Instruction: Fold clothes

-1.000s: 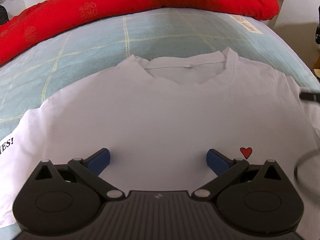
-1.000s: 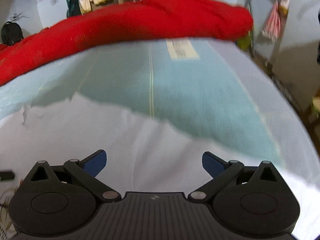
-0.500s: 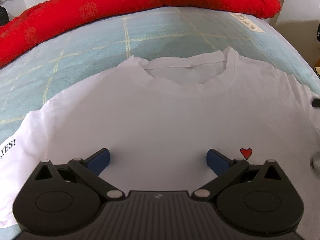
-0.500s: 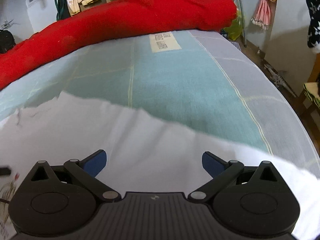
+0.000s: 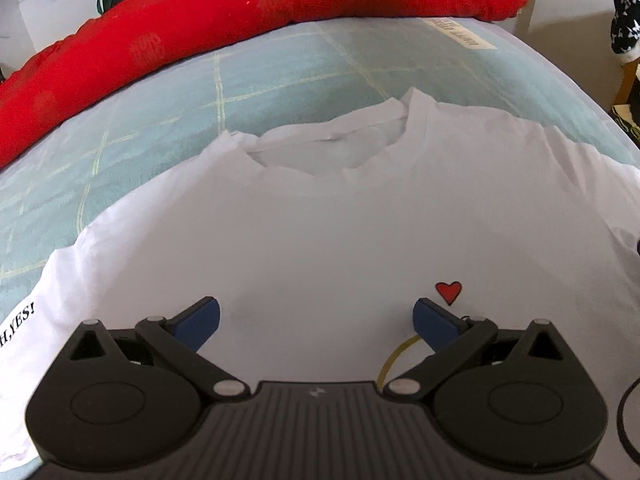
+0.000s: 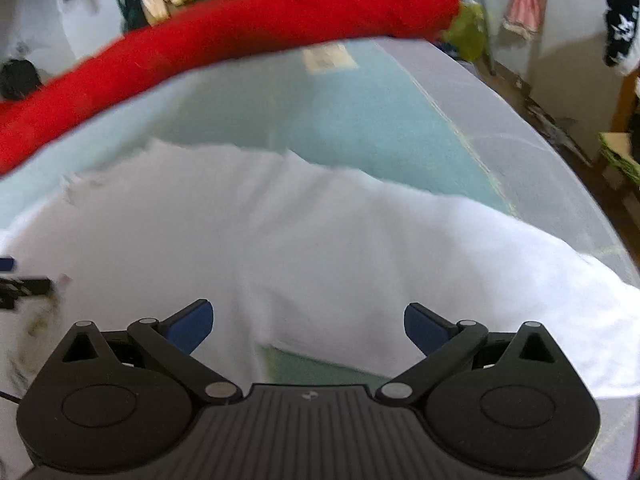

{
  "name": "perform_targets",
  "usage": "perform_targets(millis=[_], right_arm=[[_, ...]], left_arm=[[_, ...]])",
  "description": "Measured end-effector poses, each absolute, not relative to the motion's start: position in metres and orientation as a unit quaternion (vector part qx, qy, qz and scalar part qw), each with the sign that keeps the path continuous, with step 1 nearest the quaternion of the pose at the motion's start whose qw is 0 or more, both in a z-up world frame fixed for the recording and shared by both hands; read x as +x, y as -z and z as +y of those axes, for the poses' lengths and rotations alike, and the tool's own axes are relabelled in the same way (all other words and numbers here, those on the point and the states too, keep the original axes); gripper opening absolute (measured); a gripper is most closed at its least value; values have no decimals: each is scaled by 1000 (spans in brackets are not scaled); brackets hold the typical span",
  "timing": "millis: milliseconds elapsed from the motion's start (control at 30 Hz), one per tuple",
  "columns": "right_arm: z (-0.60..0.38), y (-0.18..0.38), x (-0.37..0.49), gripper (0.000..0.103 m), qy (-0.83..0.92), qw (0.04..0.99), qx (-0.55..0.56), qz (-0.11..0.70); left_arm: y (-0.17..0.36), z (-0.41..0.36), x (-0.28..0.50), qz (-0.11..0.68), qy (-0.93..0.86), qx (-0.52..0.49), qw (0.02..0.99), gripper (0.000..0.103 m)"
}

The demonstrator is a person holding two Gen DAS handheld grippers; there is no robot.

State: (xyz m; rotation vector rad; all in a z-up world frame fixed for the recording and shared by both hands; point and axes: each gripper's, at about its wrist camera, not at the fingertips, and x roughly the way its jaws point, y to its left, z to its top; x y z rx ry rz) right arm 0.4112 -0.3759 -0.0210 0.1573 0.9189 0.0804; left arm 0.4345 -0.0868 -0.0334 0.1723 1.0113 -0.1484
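Your white t-shirt was lying flat on the bed, front up, with the collar pointing at the far edge where the red blanket was bunched up. Your left tool hung over the chest with its blue pads spread wide and nothing between them; the little red heart print sat just beside the right-hand pad. Your right tool was spread wide too, empty, over the sleeve on the bed's right side, where a bit of teal sheet showed under the fabric edge. That view was blurry, so no finer detail.
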Motion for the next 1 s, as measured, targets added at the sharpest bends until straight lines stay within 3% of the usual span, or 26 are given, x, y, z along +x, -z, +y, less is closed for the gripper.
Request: perform_targets(millis=[367,667,833,1000], right_arm=[[-353,36,404,103,-96,872,53,478],[-312,18,416,103,-161,881,70,440],[-314,48,401,103,-141,865,21,480],[-306,34,383,103,-160,860,-17,485]], left_arm=[[34,-90,423,485,79,91,866,102],[30,-95,413,480,89,98,867,102],[32,-91,405,488,100,100,861,102],[24,-85,387,483,119,120,859,102]])
